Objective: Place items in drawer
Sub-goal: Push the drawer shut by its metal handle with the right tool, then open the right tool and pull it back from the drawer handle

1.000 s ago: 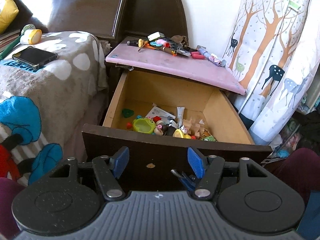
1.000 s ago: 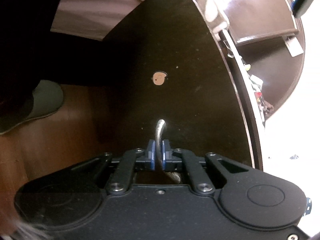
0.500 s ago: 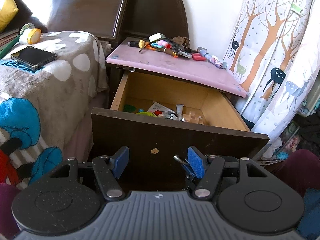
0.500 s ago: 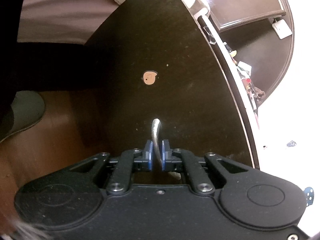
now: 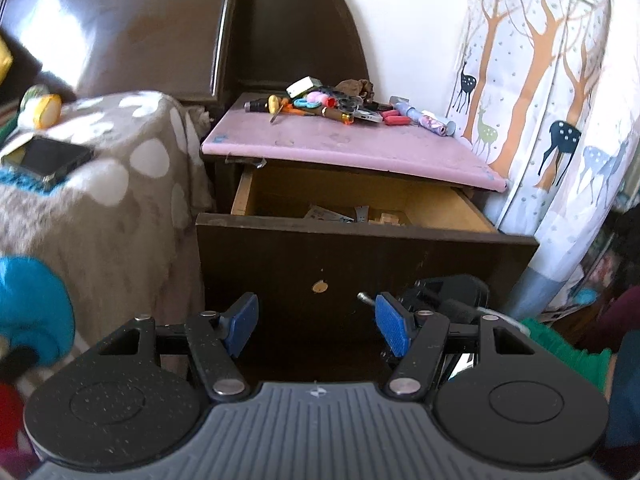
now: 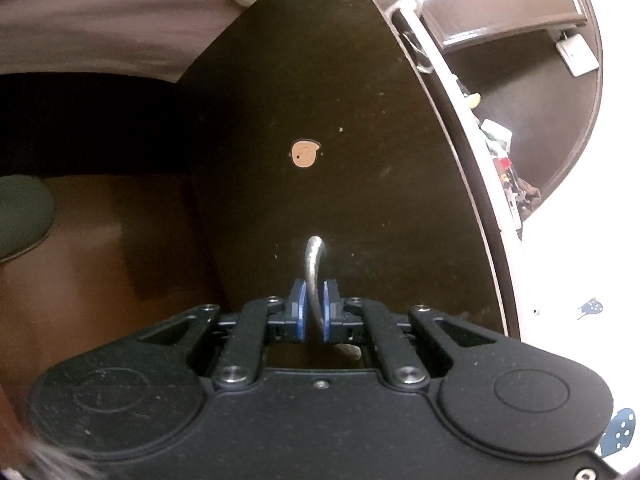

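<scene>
The dark wooden drawer (image 5: 360,256) of the nightstand stands partly open, with a strip of its contents showing over the front panel. My right gripper (image 6: 314,312) is shut on the drawer's metal handle (image 6: 313,264), rolled sideways against the dark drawer front (image 6: 320,100). In the left wrist view that gripper (image 5: 444,300) shows at the drawer front. My left gripper (image 5: 316,326) hangs open and empty in front of the drawer. A pile of small items (image 5: 336,106), tools and pens among them, lies on the pink nightstand top (image 5: 340,144).
A bed with a spotted grey blanket (image 5: 100,184) is at the left, a phone (image 5: 48,158) on it. A tree-and-deer curtain (image 5: 540,100) hangs at the right. A dark headboard (image 5: 140,28) rises behind. A grey slipper (image 6: 20,216) rests on the brown floor.
The drawer has slid inward under the pink top, and far less of its inside shows. My right gripper stayed clamped on the handle. The left gripper drew back and lower.
</scene>
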The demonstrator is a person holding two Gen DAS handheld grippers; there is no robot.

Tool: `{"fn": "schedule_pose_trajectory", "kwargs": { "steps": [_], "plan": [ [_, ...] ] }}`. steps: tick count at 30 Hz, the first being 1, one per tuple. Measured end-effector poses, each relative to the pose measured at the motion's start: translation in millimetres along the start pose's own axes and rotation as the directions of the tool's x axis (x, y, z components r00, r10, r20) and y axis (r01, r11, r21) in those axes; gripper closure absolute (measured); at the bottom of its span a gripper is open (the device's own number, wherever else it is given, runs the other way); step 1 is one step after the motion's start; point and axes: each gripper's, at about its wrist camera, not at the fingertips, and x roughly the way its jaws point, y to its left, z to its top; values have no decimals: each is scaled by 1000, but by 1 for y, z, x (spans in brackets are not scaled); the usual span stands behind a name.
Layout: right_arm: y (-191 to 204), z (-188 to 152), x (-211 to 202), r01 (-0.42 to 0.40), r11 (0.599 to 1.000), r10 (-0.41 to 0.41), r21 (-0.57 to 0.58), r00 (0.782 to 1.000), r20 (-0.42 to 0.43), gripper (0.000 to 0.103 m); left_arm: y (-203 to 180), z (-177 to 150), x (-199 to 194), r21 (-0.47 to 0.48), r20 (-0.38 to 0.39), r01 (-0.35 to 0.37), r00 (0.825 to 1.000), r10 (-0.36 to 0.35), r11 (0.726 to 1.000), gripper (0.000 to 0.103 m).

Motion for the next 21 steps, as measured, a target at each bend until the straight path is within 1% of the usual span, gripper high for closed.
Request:
{"fn": "schedule_pose_trajectory", "kwargs": {
  "steps": [9,21],
  "plan": [
    [-14,6,29,6,1000,-6,-13,1000,-10,103,5,5,19,24,-2,17,1000,-17,1000,39],
    [-27,10,56,-6,1000,6,1,999,-43,103,16,9,30,-26,-6,16,1000,-16,1000,39]
  ]
}}
